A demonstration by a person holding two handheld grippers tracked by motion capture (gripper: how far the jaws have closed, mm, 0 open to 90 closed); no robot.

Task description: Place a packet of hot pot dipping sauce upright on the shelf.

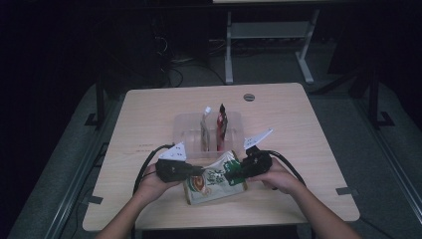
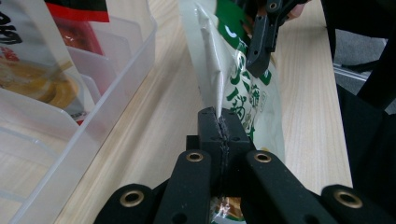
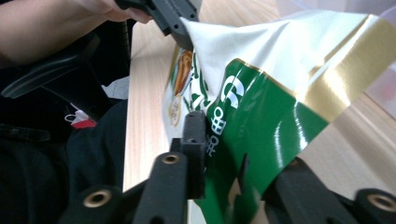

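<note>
Left hand-held gripper [image 2: 219, 122] clenched on snack pouch [image 1: 215, 181] edge; right hand-held gripper [image 3: 219, 154] grasping opposite green end, above surface [image 1: 149, 109].

Low in the high view, both forearms converge; left gripper [image 1: 199, 172] is clamped tight, right gripper [image 1: 233, 172] pinches too.

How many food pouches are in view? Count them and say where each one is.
3. A green-and-white foil pouch lies on the table's near side, pinched between the left gripper and the right gripper. A beige pouch and a red pouch stand in the clear plastic bin; others may be hidden.
</note>
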